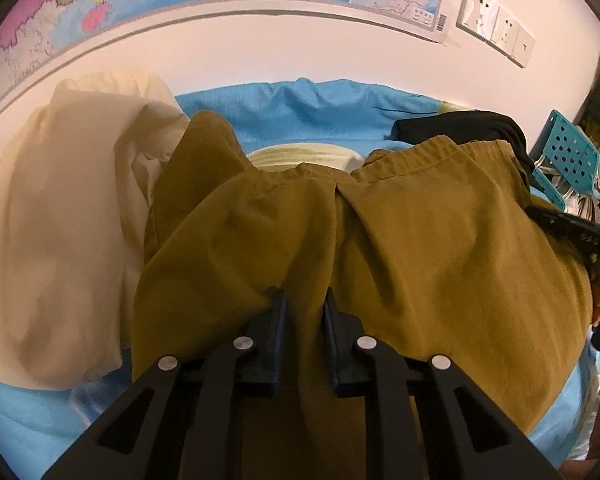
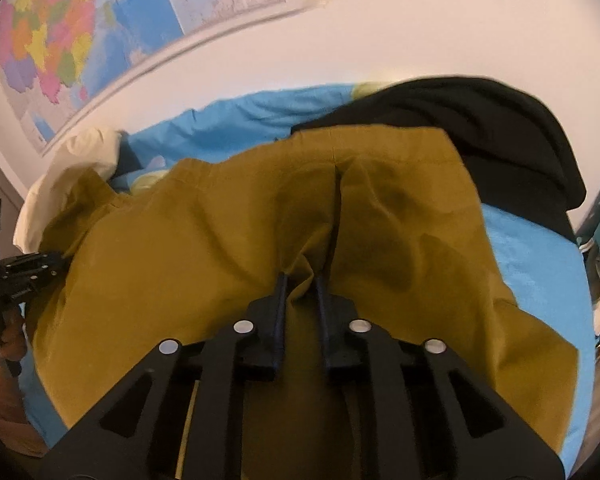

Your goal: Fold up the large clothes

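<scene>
Pinching near hem of mustard trousers (image 1: 420, 240) | left gripper (image 1: 306, 296), right gripper (image 2: 300, 280) both narrow on cloth | waistband at 12 o'clock, no fold yet.

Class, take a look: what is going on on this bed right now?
A person holding a gripper in each hand is folding a mustard-coloured garment spread on a blue bedsheet. The left gripper and the right gripper each pinch a ridge of its cloth near the close edge, jaws narrow. Its waistband lies at the far side, toward the wall. A cream garment is heaped on the left and a black garment on the right; both wait untouched. No fold is made yet.
</scene>
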Demonstrator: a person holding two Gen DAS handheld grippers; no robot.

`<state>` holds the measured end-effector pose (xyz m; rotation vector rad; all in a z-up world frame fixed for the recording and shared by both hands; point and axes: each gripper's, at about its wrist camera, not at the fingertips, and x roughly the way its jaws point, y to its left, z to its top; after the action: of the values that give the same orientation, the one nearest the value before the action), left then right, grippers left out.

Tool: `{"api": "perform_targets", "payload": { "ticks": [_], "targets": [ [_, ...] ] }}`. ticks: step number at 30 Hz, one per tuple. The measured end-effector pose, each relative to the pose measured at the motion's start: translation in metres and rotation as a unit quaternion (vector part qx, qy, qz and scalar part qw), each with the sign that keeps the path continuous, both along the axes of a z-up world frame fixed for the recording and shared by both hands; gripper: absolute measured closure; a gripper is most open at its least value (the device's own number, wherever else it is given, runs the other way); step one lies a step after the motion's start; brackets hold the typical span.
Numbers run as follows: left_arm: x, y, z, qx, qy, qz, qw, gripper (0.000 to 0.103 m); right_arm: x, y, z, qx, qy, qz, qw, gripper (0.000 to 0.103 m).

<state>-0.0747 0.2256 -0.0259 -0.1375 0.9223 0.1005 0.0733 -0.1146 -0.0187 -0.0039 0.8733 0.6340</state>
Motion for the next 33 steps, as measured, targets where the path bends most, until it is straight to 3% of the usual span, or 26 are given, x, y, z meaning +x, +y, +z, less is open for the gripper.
{"api": "perform_targets", "payload": {
  "ticks": [3,7,14,16,21,25,28,30,33],
  "targets": [
    [-0.007,-0.007,0.006,0.010,-0.007,-0.004,0.9999,0.073,-0.017,-0.013,0.015,0.034,-0.013,0.004,0.999,0.059],
    [-0.018,-0.015,0.012,0.028,-0.015,-0.007,0.9995,0.065,-0.042,-0.016,0.031,0.050,-0.028,0.024,0.998,0.046],
    [-0.025,-0.013,0.007,0.019,-0.010,0.003,0.9998,0.065,-0.065,0.009,0.020,0.032,-0.019,0.076,0.996,0.046],
    [-0.025,-0.012,0.005,0.013,-0.010,0.005,0.9999,0.065,-0.059,0.017,0.007,0.016,-0.008,0.071,0.997,0.053],
    [-0.025,-0.005,0.004,-0.006,-0.007,0.010,0.9999,0.065,-0.049,0.022,-0.004,0.026,0.017,0.056,0.998,0.056],
    [-0.050,-0.003,0.017,-0.011,-0.039,0.001,0.9992,0.057,-0.061,0.010,0.008,0.040,0.009,0.053,0.998,0.045],
    [-0.076,0.005,0.027,-0.010,-0.064,0.006,0.9979,0.055,-0.074,-0.006,0.019,0.055,-0.003,0.054,0.997,0.043],
    [-0.084,0.011,0.030,0.001,-0.069,0.017,0.9975,0.055,-0.079,-0.015,0.025,0.057,-0.013,0.048,0.997,0.041],
    [-0.083,0.023,0.022,-0.013,-0.053,0.025,0.9982,0.055,-0.083,-0.030,0.031,0.077,-0.012,0.037,0.996,0.032]
  ]
}}
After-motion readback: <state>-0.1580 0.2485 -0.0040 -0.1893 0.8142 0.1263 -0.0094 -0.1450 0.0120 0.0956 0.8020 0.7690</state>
